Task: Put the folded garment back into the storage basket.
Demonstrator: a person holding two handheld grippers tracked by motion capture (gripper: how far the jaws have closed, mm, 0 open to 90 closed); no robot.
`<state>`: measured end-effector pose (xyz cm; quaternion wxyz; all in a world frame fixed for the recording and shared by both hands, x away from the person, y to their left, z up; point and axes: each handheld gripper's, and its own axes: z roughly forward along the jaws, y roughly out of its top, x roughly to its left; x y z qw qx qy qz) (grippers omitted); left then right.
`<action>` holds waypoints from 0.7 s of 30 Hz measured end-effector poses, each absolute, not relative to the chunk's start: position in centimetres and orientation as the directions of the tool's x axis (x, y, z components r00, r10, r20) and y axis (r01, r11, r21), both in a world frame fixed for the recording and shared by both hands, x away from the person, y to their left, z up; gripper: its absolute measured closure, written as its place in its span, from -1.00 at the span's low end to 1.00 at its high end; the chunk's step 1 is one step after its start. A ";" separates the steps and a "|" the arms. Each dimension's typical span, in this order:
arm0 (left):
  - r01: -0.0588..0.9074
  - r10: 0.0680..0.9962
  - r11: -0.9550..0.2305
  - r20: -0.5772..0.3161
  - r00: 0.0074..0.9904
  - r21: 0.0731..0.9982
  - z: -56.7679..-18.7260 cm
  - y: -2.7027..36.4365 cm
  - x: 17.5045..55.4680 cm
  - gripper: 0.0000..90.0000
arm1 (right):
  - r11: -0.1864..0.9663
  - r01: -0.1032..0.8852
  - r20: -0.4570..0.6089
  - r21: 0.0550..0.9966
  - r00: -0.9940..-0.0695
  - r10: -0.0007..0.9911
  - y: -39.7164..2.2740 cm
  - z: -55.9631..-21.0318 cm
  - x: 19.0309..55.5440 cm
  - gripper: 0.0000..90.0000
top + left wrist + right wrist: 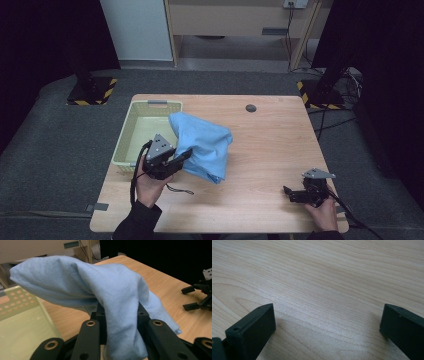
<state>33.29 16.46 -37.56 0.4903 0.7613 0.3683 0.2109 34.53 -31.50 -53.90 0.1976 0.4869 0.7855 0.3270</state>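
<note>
Now L gripper (122,322) clamps blue cloth (202,142), apparently over basket (131,131) edge.

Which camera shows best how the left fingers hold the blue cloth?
The left gripper view: the blue cloth is pinched between the fingers. The high view shows it draping over the basket edge.

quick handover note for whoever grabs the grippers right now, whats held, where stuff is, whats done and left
Left gripper: jaws shut on the blue cloth, holding it lifted at the basket's right edge.
Right gripper: jaws open, nothing between them, resting low at the table's right front.
Basket: at the table's left, looks empty inside; the cloth's upper end overlaps its right rim, the rest hangs over the table.
Done: cloth picked up.
Left: likely carry it over the basket and let go; not yet inside.
</note>
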 end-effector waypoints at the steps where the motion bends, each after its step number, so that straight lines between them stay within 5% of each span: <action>1: 0.355 0.770 -0.243 -0.043 0.636 0.903 -37.4 16.8 33.3 0.63 | 0.312 0.636 0.008 0.706 -0.448 0.894 -31.5 -53.9 34.5 -0.99; 21: 0.330 0.826 -0.174 -0.045 0.563 0.928 -35.7 21.8 33.9 0.62 | 0.315 0.633 0.005 0.707 -0.450 0.893 -31.5 -53.9 34.6 -0.99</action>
